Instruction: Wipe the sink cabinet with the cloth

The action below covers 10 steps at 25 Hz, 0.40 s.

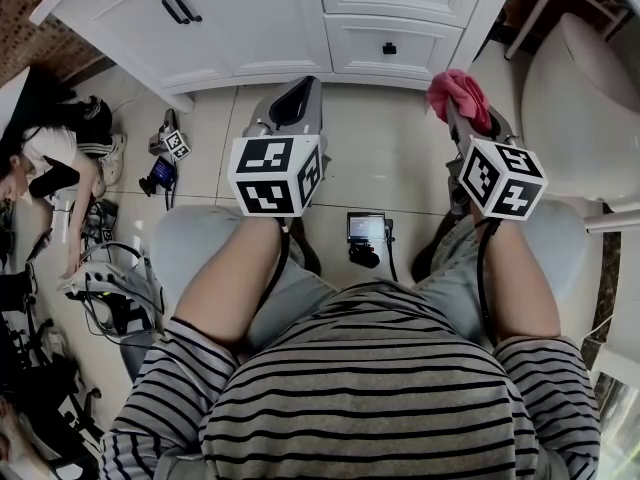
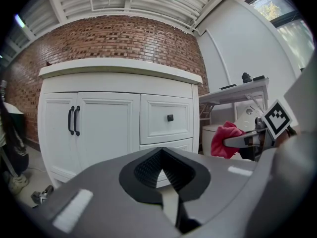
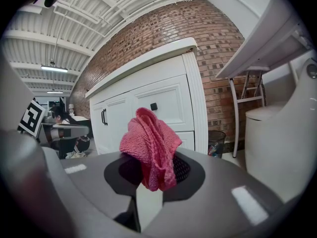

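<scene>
In the head view the left claw (image 1: 296,96) sits at upper centre of the frame, its 2 jaws pressed together on nothing. It points at the white sink cabinet (image 1: 270,28), which runs along the top edge. The right claw (image 1: 457,108), at upper right, pinches a bunched pink cloth (image 1: 458,91). The cloth is held in the air near the cabinet's lower right corner, apart from it. A small device (image 1: 366,230) lies on the tiled floor (image 1: 380,158) between the seated person's knees. A white toilet (image 1: 580,98) fills the right edge, and another person (image 1: 50,163) is low on the floor at the left edge.

In the left gripper view the left claw (image 2: 161,152), at lower centre, has its dark pads meeting with nothing held. The sink cabinet (image 2: 109,128) stands beyond it against a brick wall (image 2: 124,38), showing 2 doors and 2 drawers. The cloth (image 2: 223,139) shows at right, held by the right claw (image 2: 237,142).

In the right gripper view the right claw (image 3: 153,175) grips the cloth (image 3: 151,145) at centre, folds standing up above the jaws. The sink cabinet (image 3: 148,100) is behind it, a waste bin (image 3: 216,142) just right of the cabinet, and the toilet (image 3: 277,143) at the right edge.
</scene>
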{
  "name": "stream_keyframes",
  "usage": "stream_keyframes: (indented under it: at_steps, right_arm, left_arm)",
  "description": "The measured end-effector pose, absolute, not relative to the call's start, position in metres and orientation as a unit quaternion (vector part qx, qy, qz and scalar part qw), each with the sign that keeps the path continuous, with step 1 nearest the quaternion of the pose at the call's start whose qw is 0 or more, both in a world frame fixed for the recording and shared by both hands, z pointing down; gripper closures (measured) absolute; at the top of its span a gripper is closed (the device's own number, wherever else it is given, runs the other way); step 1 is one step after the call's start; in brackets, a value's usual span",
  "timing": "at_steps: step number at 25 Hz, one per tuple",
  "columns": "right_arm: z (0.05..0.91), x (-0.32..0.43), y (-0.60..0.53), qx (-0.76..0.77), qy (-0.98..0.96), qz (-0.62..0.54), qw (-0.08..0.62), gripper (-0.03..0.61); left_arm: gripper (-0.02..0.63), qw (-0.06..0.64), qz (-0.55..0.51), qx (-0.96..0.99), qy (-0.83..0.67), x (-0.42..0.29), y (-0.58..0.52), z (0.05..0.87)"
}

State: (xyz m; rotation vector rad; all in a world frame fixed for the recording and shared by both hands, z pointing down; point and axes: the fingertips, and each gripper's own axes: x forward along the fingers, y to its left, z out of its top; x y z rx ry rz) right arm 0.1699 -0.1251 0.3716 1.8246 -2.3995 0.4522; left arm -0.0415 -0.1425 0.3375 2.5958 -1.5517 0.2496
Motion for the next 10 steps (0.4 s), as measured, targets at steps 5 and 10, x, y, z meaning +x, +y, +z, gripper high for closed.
stream_keyframes:
  at_steps: [5,10]
  right_arm:
    - [0.3698,0.1675,-0.1258,0.597,-0.787,0.147,0.05,0.502]
    - [0.3707,0.1661,-0.125,0.597,-0.787,0.149,0.051,0.502]
  left_arm:
    - [0.612,0.054,0.083,0.855,-0.51,-0.0421,-0.1429,0.3365]
    - [0.612,0.055,0.083,0.854,-0.51,-0.0439,-0.1428,0.3369]
